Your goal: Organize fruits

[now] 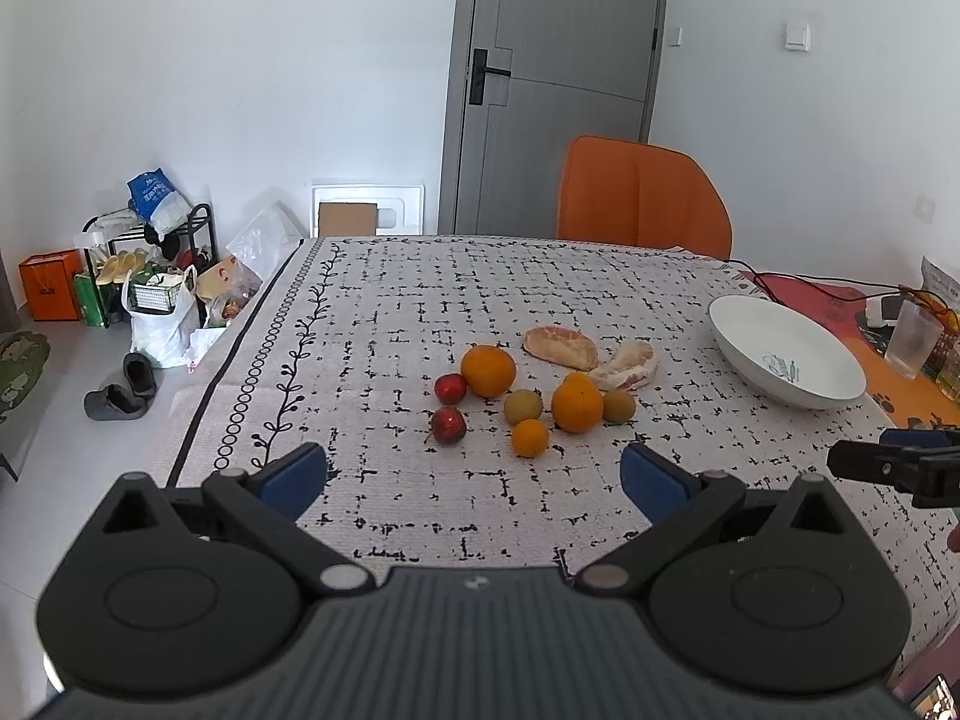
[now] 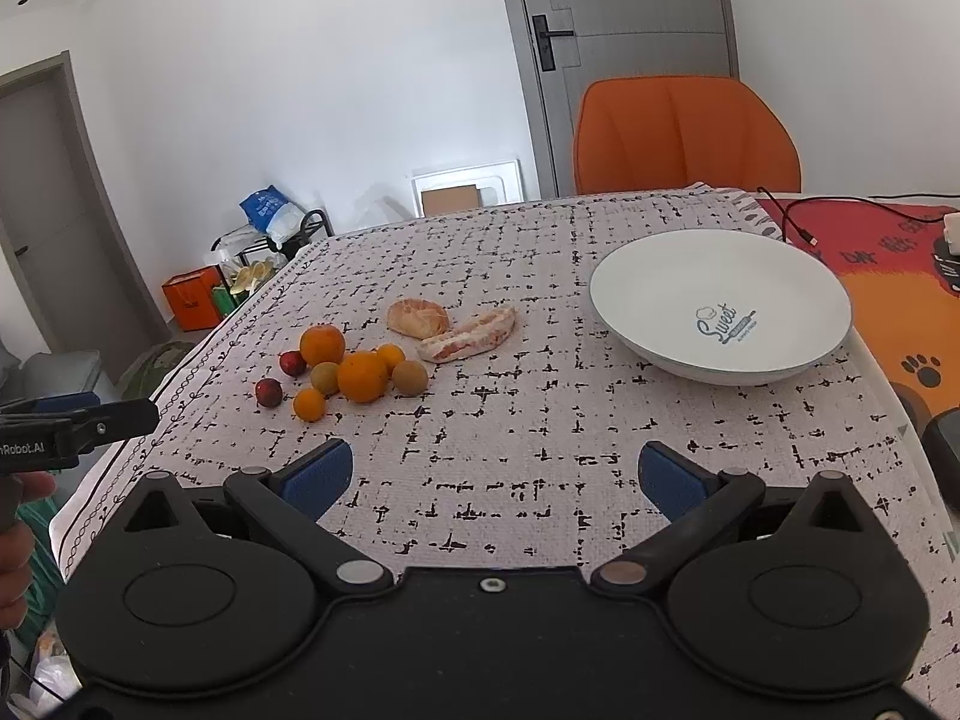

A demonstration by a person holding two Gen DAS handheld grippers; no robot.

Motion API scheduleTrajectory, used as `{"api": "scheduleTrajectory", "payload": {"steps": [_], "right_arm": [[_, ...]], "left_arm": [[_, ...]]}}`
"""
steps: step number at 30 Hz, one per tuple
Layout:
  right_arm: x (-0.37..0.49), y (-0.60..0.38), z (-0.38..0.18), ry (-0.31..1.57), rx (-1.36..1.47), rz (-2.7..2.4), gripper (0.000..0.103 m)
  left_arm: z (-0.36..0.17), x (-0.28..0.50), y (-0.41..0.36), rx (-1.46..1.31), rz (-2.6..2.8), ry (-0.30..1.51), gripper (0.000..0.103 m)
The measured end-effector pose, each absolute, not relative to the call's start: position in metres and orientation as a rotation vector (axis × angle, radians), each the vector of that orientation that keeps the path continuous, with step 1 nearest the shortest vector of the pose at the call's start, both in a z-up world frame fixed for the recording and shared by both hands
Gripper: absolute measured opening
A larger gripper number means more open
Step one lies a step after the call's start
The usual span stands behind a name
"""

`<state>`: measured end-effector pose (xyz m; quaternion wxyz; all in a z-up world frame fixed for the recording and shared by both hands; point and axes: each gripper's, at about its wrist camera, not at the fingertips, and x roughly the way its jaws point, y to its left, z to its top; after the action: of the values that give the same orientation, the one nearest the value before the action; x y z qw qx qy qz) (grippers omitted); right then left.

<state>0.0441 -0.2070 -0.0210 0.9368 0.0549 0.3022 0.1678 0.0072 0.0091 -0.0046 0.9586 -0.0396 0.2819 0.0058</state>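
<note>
Fruit sits in a loose cluster (image 1: pixel 516 396) at centre frame of the left wrist view, straight ahead of the left gripper (image 1: pixel 474 474), whose jaws gape wide and empty. For the right gripper (image 2: pixel 495 477), equally spread and empty, the cluster lies toward middle left and the white bowl (image 2: pixel 720 300) toward upper right; the left looks nearer.

the left wrist view looks from just behind and above the left gripper (image 1: pixel 474 480), forward and slightly down over the table (image 1: pixel 420 300); the fruit pile (image 1: pixel 528 396) lies straight ahead of its spread fingers, the white bowl (image 1: pixel 786 354) off to its right. the right wrist view sits the same way behind the right gripper (image 2: pixel 495 480), with the bowl (image 2: pixel 720 300) ahead-right and the pile (image 2: pixel 354 372) ahead-left. both share fruit, bowl, orange chair (image 1: pixel 642 198) and door (image 1: pixel 558 60), and each catches the other gripper at its edge.
</note>
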Motion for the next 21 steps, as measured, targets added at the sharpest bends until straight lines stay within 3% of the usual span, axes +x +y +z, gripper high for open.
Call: {"api": "scheduleTrajectory", "payload": {"steps": [21], "right_arm": [[0.0462,-0.2068,-0.0259,0.637,0.112,0.336,0.103]], "left_arm": [[-0.0121,0.0114,0.0071,-0.078,0.009,0.586,0.103]]}}
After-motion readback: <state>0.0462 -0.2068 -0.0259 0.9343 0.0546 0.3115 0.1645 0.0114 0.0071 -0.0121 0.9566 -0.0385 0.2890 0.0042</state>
